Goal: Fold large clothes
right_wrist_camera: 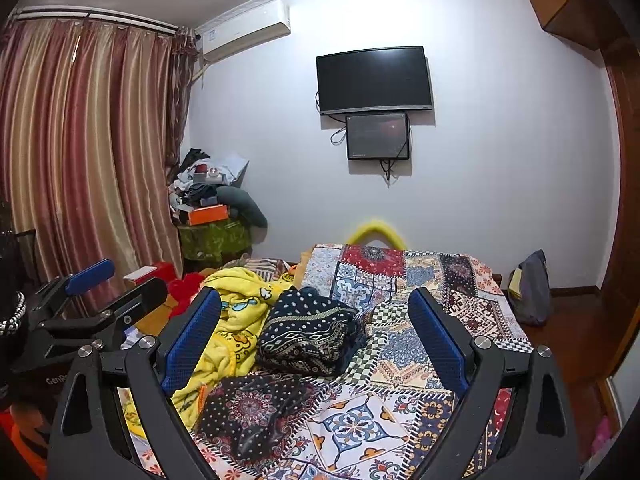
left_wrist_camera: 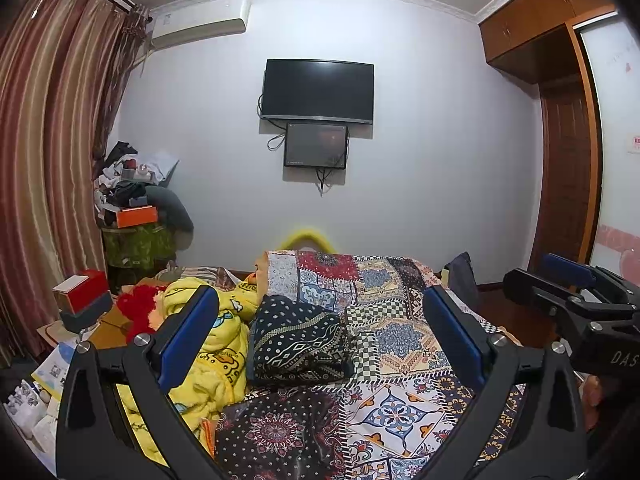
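both the left tool (left_wrist_camera: 320, 328) and right tool (right_wrist_camera: 314, 328) hover wide and empty over the bed (right_wrist_camera: 400, 412); dark patterned garment (right_wrist_camera: 310, 338) looks folded; next likely the crumpled yellow robe (right_wrist_camera: 236, 320).

Left gripper (left_wrist_camera: 320, 332) and right gripper (right_wrist_camera: 314, 336) both hover above the bed (left_wrist_camera: 400, 344), jaws spread wide, holding nothing.

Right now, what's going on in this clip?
A person holds two tongs above a bed, both open and empty. The left tongs and right tongs point toward a dark patterned garment that lies already folded on the patchwork bedspread. A crumpled yellow cartoon-print robe lies beside it on the left, not folded yet. Neither tongs touches any cloth.
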